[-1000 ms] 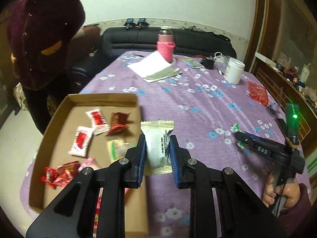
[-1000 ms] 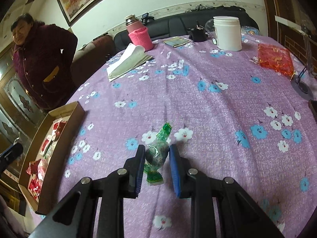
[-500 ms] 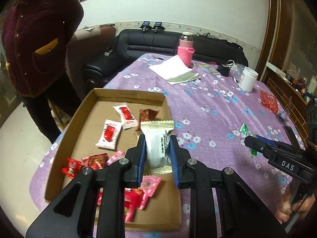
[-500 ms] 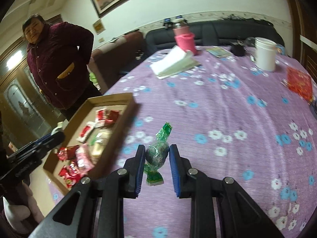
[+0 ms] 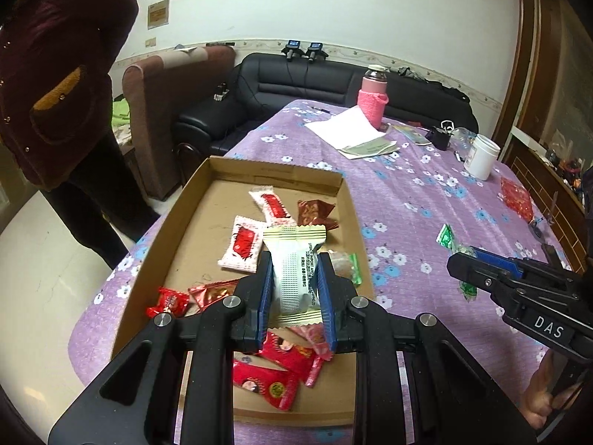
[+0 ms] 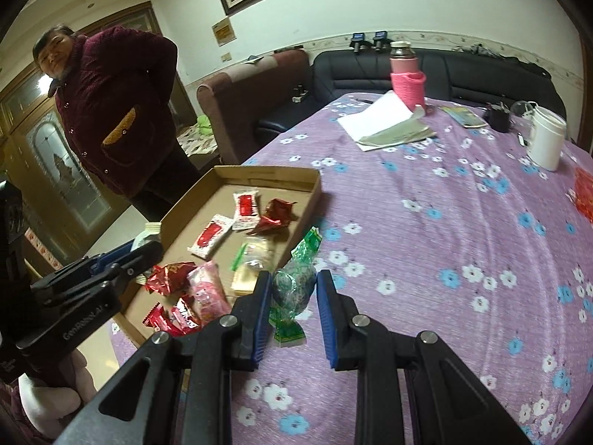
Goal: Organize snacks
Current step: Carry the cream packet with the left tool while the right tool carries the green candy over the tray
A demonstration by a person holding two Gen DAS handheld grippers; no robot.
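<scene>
On the far left a person in a maroon coat (image 6: 111,111) stands beside the tabletop (image 6: 444,222). Next comes the cardboard tray (image 5: 192,207), already holding about 10 wrapped snacks. My left tongs (image 5: 294,296) are clamped on the white snack packet (image 5: 294,259), and over the last second I have carried it from the tray's right rim to above the tray floor, so it now hangs over the red wrappers. I judge it ready to drop. Further right, my right tongs (image 6: 292,296) pinch the green candy (image 6: 296,278) by its middle. A second ago that candy was well out over the purple cloth; now it hovers just beside the tray's near right corner, not yet over the cardboard. That means both snacks are nearly delivered: 1 needs releasing, the other a short carry left.
</scene>
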